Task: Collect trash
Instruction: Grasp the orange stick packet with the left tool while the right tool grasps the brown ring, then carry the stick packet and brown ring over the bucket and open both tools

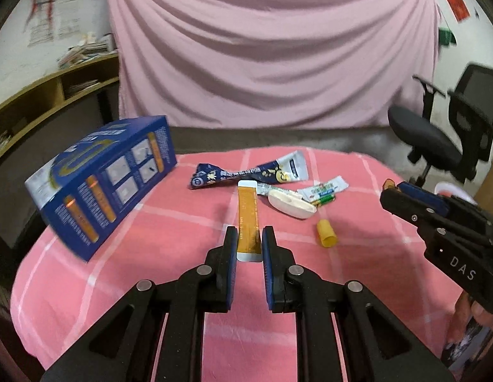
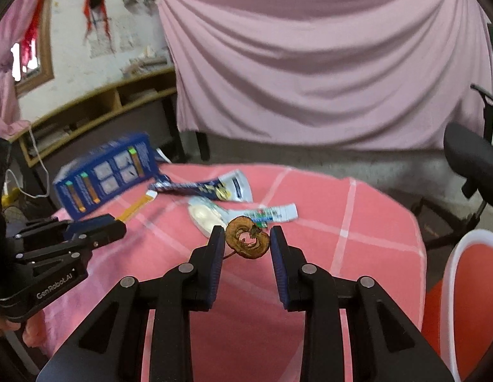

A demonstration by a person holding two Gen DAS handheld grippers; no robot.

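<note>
I am looking over a round bench [image 1: 182,286] under a pink checked cloth, with a pink sheet [image 1: 271,47] hanging behind it and a black office chair [image 1: 450,127] standing off to the right. A blue box [image 1: 103,184] is sitting at the bench's left edge; the near half of the cloth is lying bare. My left gripper [image 1: 249,238] is holding an orange sachet [image 1: 249,219] between narrow jaws, its far end pointing toward a crumpled blue wrapper [image 1: 246,173]. My right gripper [image 2: 248,238] is pinching a browned apple slice [image 2: 248,238] (dried, ring-shaped) clear above the cloth. A yellow cap [image 1: 326,233] is lying just right of the sachet.
</note>
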